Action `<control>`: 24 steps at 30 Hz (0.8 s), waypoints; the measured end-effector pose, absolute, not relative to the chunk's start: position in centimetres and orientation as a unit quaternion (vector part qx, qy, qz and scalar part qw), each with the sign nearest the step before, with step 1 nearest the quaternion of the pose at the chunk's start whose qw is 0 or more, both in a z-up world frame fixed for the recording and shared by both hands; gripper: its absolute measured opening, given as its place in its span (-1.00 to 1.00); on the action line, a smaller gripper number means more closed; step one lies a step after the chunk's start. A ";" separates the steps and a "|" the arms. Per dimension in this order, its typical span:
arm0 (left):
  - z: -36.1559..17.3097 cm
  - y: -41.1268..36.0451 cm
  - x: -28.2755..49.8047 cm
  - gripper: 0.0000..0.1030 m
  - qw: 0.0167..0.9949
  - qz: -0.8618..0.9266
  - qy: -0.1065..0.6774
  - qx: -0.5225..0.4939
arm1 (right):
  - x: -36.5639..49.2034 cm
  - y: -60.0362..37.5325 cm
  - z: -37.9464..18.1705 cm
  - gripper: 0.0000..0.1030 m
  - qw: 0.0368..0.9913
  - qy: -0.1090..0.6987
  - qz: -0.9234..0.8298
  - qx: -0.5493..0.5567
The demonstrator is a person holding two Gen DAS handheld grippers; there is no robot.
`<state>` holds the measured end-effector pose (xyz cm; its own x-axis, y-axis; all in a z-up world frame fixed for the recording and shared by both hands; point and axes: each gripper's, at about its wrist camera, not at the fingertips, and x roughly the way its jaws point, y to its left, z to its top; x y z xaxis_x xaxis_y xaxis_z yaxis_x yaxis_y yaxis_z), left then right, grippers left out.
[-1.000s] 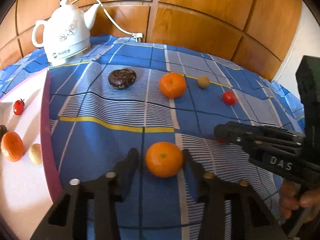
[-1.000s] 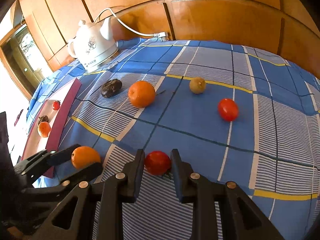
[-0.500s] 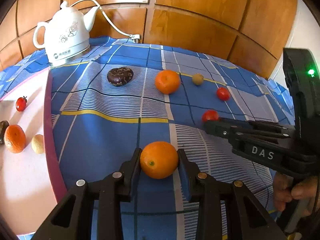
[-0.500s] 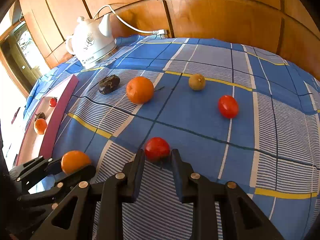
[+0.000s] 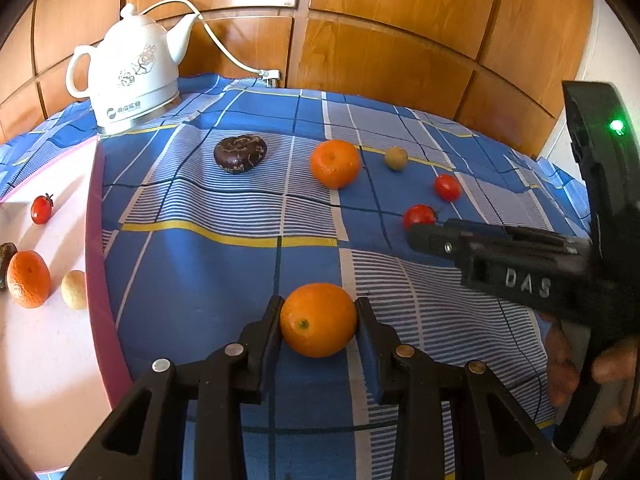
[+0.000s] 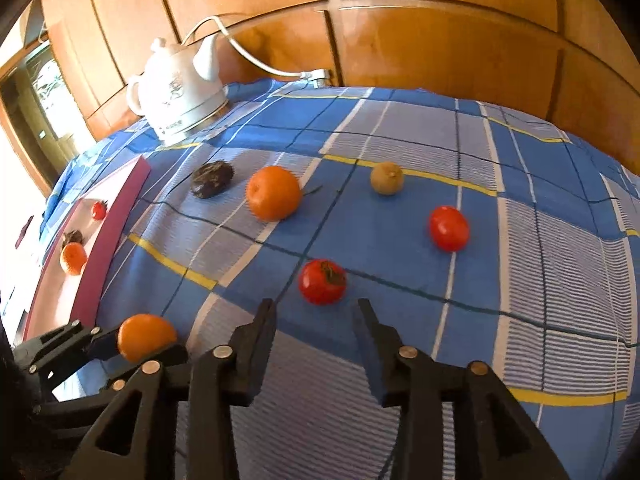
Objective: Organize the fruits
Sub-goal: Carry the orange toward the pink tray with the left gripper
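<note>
My left gripper is shut on an orange, its pads pressed to both sides just above the blue checked cloth. The right wrist view shows that orange at lower left. My right gripper has its jaws opening with nothing between them. A red tomato lies on the cloth just beyond its fingertips. Further back lie a second orange, another tomato, a small yellow-brown fruit and a dark brown fruit.
A pink-rimmed white tray at the left holds a small tomato, an orange and a pale small fruit. A white kettle with a cord stands at the back left, against wood panelling. A hand holds the right gripper.
The left jaws closed onto the orange, which now sits higher in that view. The right jaws spread apart and the tomato now lies free ahead of them.
</note>
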<state>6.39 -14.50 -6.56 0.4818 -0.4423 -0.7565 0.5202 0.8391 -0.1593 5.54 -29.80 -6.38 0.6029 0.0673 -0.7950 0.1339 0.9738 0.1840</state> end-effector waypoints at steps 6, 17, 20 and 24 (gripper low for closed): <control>-6.6 -14.5 6.5 -0.30 0.861 -0.279 0.423 0.043 | 7.3 -30.3 -6.7 -0.09 0.886 0.450 -0.031 0.106; -5.4 -14.1 6.4 -0.32 0.869 -0.280 0.407 0.036 | 7.2 -30.8 -7.8 -0.48 0.894 0.434 -0.043 0.099; -4.1 -13.4 6.3 -0.32 0.874 -0.281 0.395 0.028 | 7.2 -30.7 -7.8 -0.47 0.894 0.434 -0.043 0.099; -2.6 -11.9 6.6 -0.32 0.879 -0.271 0.392 0.008 | 7.2 -30.1 -7.8 -0.48 0.896 0.434 -0.051 0.079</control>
